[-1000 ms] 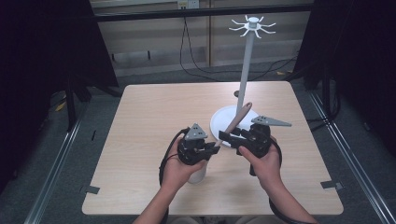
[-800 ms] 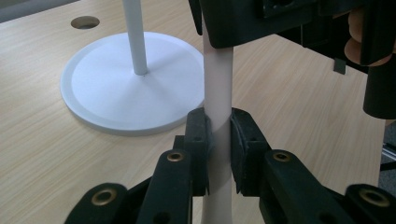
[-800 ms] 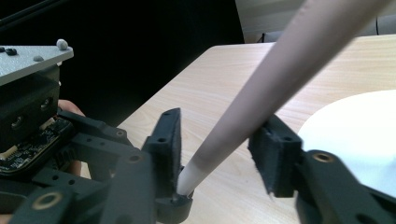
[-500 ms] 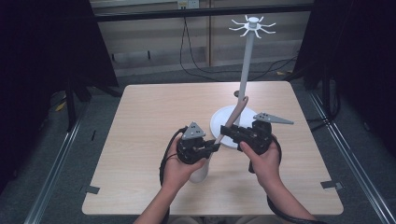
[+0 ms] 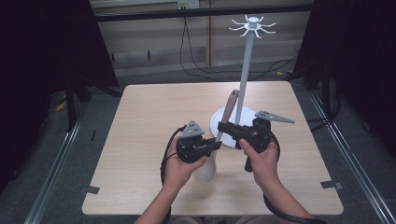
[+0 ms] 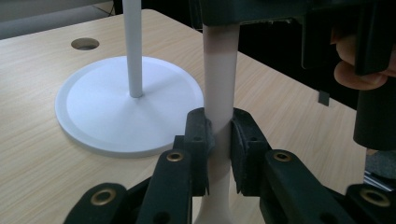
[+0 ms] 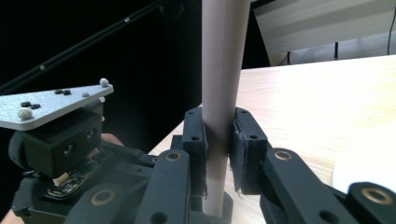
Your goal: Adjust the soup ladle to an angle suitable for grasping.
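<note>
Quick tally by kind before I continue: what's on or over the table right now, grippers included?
Grippers: 2, left gripper and right gripper
Spatula: 1, spatula, held by both
Hook stand: 1, white stand
Total: 4

We find no text, label, brand, number or sign that can be read in any view: not on the tabletop [image 5: 154,116], the white stand [image 5: 244,79], or either gripper's grey plate [image 7: 51,105].
</note>
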`<move>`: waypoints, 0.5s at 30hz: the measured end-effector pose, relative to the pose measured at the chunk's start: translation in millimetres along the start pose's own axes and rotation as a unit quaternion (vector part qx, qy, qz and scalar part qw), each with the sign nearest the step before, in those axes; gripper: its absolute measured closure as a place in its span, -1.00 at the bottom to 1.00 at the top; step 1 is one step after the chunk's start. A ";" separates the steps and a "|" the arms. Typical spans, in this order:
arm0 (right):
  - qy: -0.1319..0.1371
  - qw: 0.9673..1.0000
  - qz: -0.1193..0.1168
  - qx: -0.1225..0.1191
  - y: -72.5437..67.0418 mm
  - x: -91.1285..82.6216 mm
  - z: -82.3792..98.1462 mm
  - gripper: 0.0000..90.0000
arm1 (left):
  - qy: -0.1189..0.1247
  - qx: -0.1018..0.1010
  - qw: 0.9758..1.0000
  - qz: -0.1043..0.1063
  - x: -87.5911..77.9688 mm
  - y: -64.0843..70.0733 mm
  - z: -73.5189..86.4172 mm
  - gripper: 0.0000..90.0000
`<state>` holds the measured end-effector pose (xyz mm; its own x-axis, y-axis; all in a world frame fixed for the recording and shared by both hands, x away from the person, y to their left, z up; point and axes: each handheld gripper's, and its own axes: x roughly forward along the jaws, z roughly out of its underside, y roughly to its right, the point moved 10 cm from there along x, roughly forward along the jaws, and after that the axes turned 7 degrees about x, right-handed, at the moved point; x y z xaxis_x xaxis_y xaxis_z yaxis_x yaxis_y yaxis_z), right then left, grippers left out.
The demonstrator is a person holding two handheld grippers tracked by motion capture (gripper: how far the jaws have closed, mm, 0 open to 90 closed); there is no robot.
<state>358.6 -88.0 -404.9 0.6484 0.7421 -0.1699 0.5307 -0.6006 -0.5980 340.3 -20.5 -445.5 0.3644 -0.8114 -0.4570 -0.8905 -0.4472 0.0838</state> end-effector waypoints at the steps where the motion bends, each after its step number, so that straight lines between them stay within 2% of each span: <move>1: 0.000 1.000 -0.005 0.000 -1.5 0.1 -1.1 0.72 | 0.002 -0.002 1.000 0.000 0.0 0.1 -0.7 0.74; 4: 0.000 1.000 -0.007 -0.003 -2.6 -0.3 -1.8 0.73 | 0.007 -0.005 1.000 0.004 -0.2 0.2 -1.7 0.74; 10: -0.001 1.000 -0.012 -0.025 -5.7 0.3 -3.2 0.73 | 0.014 -0.020 1.000 0.015 -0.5 0.1 -3.6 0.72; 15: -0.005 0.999 -0.012 -0.035 -5.1 0.2 -3.9 0.73 | 0.026 -0.031 0.999 0.015 -3.8 -3.2 -7.3 0.63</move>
<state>358.1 -86.0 -398.8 0.6301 0.7591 -0.1635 0.5828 -0.6015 -0.5463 343.8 -18.7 -437.6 0.3533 -0.8424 -0.4068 -0.8831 -0.4438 0.1522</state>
